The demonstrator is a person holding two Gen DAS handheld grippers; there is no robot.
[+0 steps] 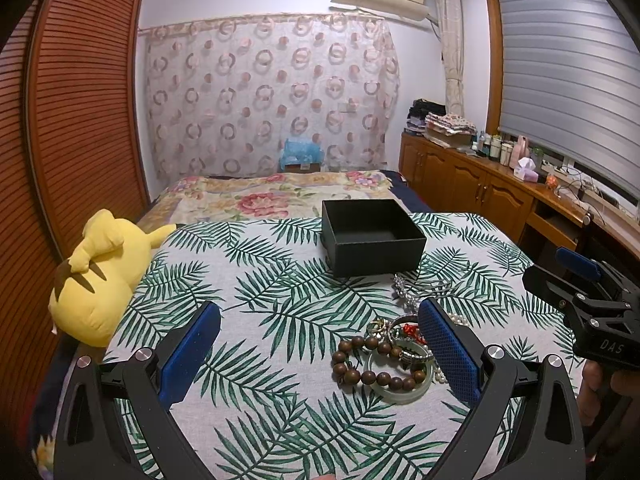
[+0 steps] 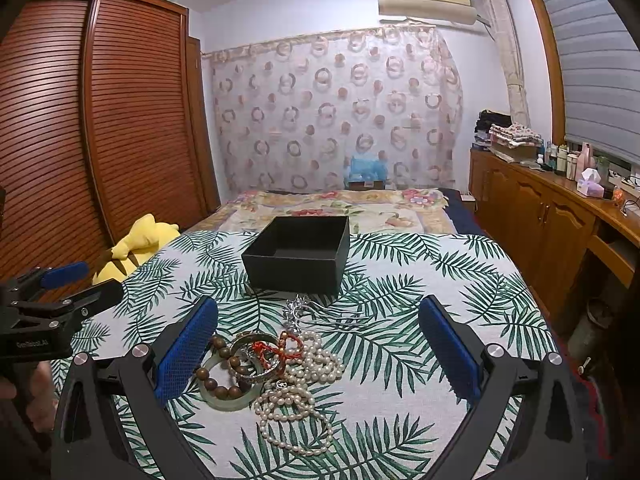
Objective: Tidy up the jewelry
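Jewelry (image 2: 276, 376) is being shown heaped on a leaf-print cloth (image 2: 400, 280), just in front of one open black box (image 2: 298, 254).

One wooden bead bracelet (image 1: 372, 364), one pale green bangle (image 1: 394, 390) and one pearl strand (image 2: 296, 412) are being counted; other pieces are tangled. Two grippers, left (image 1: 320, 344) and right (image 2: 318, 344), are being held wide open with nothing gripped.

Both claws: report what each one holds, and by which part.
Nothing is held. The left claw and right claw both hover open above the pile of bracelets and pearls.
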